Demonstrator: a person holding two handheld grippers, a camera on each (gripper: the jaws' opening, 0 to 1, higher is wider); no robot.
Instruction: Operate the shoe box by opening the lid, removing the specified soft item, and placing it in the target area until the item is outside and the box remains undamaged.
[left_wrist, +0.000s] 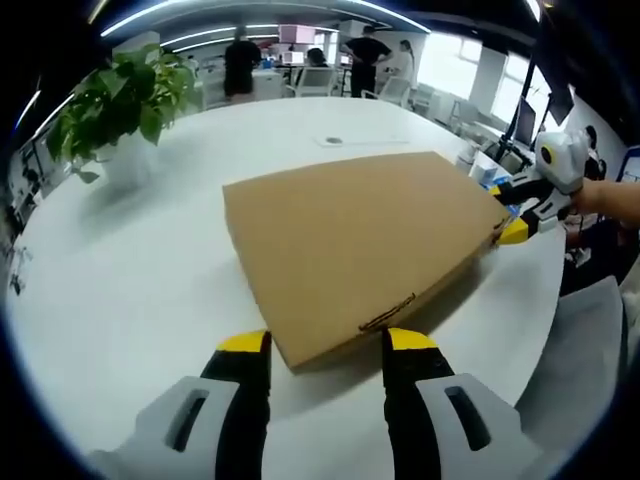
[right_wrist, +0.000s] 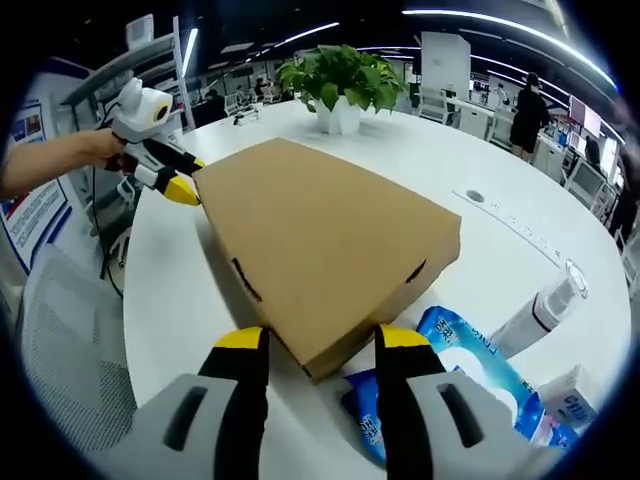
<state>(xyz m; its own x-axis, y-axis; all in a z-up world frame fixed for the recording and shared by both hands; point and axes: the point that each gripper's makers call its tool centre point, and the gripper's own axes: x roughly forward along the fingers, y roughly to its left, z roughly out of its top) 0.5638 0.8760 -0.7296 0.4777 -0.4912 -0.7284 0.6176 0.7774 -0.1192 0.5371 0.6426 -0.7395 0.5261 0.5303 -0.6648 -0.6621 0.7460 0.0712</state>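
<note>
Cardboard shoe box (left_wrist: 355, 260), lid closed, lay mid-frame on the white table (left_wrist: 130, 290), long axis running lower centre to right edge. My left gripper (left_wrist: 325, 345) stood wide, straddling its near corner; my right gripper (right_wrist: 318, 340) likewise straddled the opposite corner.

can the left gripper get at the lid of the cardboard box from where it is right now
Probably yes. The left gripper is open, its yellow tips straddling the near corner of the closed shoe box, and nothing lies between them. The right gripper sits at the opposite corner, well clear of it.
</note>
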